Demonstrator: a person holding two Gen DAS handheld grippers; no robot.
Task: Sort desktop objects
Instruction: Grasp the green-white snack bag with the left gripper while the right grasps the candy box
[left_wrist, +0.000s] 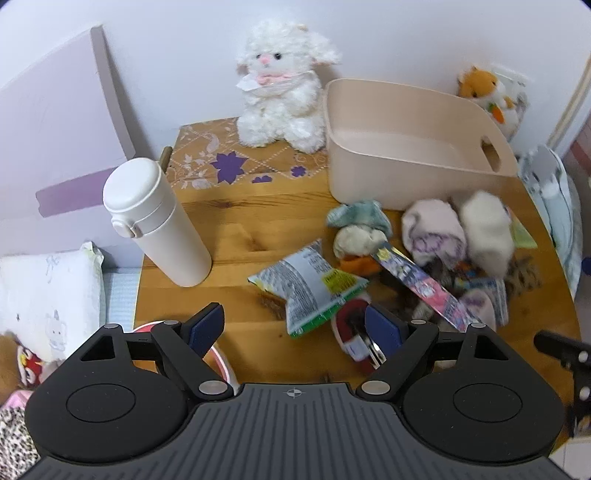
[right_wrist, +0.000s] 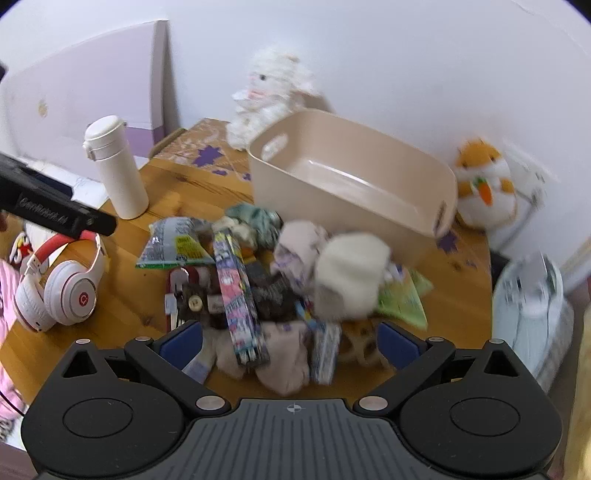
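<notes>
While my left claw (left_wrist: 293, 328) hangs tilted down over the wooden table (left_wrist: 240, 221), its blue pads stand spread wide with nothing pinched between them. Off its right pad lies the heap (left_wrist: 417, 266) I am to sort: a silver snack bag (left_wrist: 308, 288) nearest, rolled socks, a long printed packet (left_wrist: 421, 288) and a red-edged item partly hidden behind the pad. Beyond the heap sits the beige bin (left_wrist: 413, 155), nothing visible inside. A white flask (left_wrist: 155, 221) stands upright to the left, well apart from the heap. A white lamb toy (left_wrist: 280, 85) sits at the wall beside the bin, and an orange hamster toy (left_wrist: 487, 92) behind the bin's far corner.

From my right claw (right_wrist: 291, 349), also spread wide and gripping nothing, the heap (right_wrist: 288, 280) lies straight ahead, its near edge between my pads; much of it is blurred. The bin (right_wrist: 351, 184) stands just behind it. White-and-red headphones (right_wrist: 62, 291) rest on the table at left, with the flask (right_wrist: 114, 166) farther back. My other claw's black body crosses the left edge.
</notes>
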